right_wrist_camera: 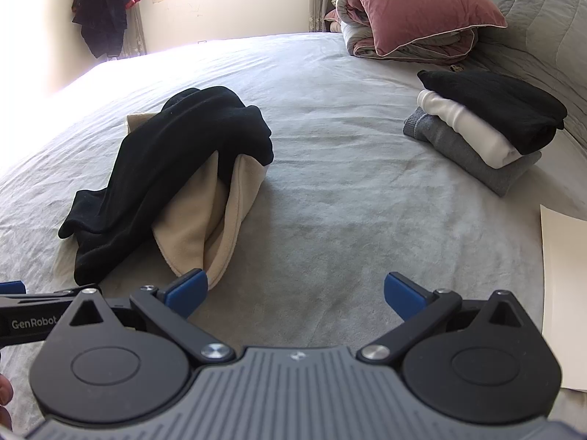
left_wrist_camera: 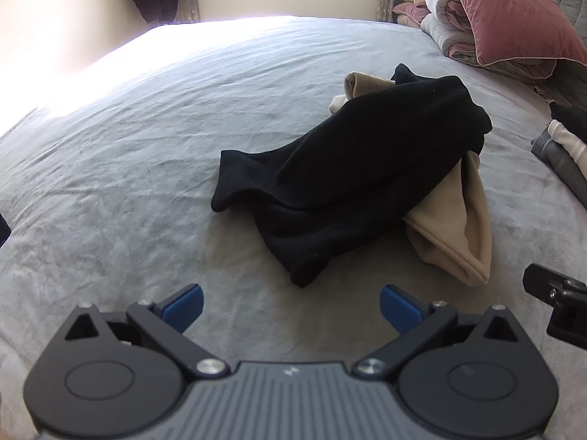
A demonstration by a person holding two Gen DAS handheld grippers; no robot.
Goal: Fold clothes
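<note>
Facing you: bed (left_wrist_camera: 146,154) under a grey sheet, carrying everything below.
Bedding: pink pillow (right_wrist_camera: 414,3) on a rolled quilt (right_wrist_camera: 422,46) at the bed's far right.
Unfolded heap: black garment (left_wrist_camera: 348,168) draped over a beige garment (left_wrist_camera: 455,227), mid-bed, just ahead of both your claws.
Folded stack: black on white on grey (right_wrist_camera: 484,128), well apart to the right of the heap.
Paper: pale sheet (right_wrist_camera: 561,286) at your right edge.
Left claw (left_wrist_camera: 291,308): jaws spread wide, holding nothing, above bare sheet near the black hem.
Right claw (right_wrist_camera: 295,295): jaws spread wide, holding nothing; its left pad (right_wrist_camera: 187,289) sits just beside the beige hem, contact unclear.
</note>
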